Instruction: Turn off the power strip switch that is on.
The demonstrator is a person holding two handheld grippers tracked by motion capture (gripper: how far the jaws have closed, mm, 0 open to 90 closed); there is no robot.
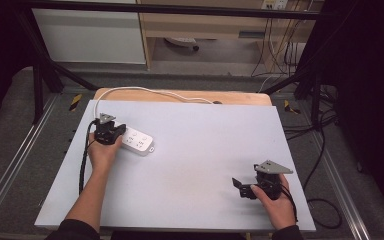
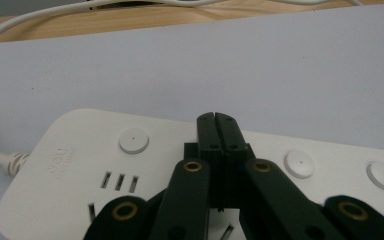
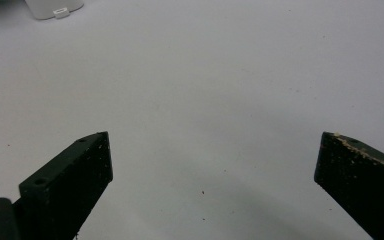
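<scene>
While closed, left gripper (image 2: 216, 118) overhangs smooth white power strip (image 2: 80, 155).

Looks like a lab or test room: a bench (image 1: 190, 165) under a grey sheet, boxed in by a black metal frame (image 1: 180, 9), cables (image 1: 280, 45) trailing across the carpet, hazard tape (image 1: 75, 101) on floor rails.

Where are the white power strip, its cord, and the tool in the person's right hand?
power strip (image 2: 80, 150), left gripper view, on its white top face.
cord (image 1: 130, 89), high view, on its white curve.
right tool (image 1: 238, 187), high view, between its open tips.
</scene>
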